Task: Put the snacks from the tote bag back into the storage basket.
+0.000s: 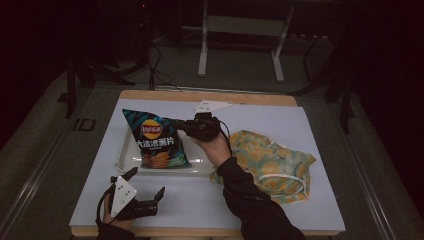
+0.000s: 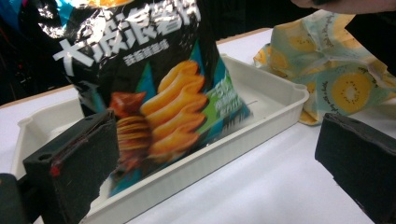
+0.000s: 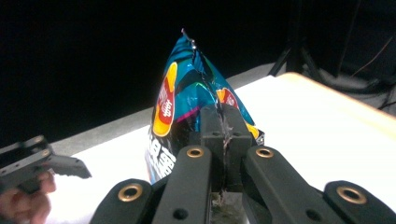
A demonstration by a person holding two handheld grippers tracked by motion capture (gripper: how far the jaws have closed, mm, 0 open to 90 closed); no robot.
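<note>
Chip bag [image 1: 156, 140], dark with blue and orange print: stands upright with its base in the white tray [image 1: 200, 167] on the white table [image 1: 200, 200], its right edge pinched between the closed jaws of the right gripper [image 1: 181, 125]. Left gripper [image 1: 147, 186]: jaws spread wide and holding nothing, near the table's front edge, apart from the tray. Kiwi-print cloth bag [image 1: 265, 162]: crumpled, just beside the tray's right end.

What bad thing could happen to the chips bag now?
The right gripper pinches just the thin side seam of the chips bag, so the bag might slip free or crinkle. The bag stands upright with its bottom in the white tray, so it could tip over if let go. The left gripper waits open near the table's front edge, apart from the bag, too far to catch it.
</note>
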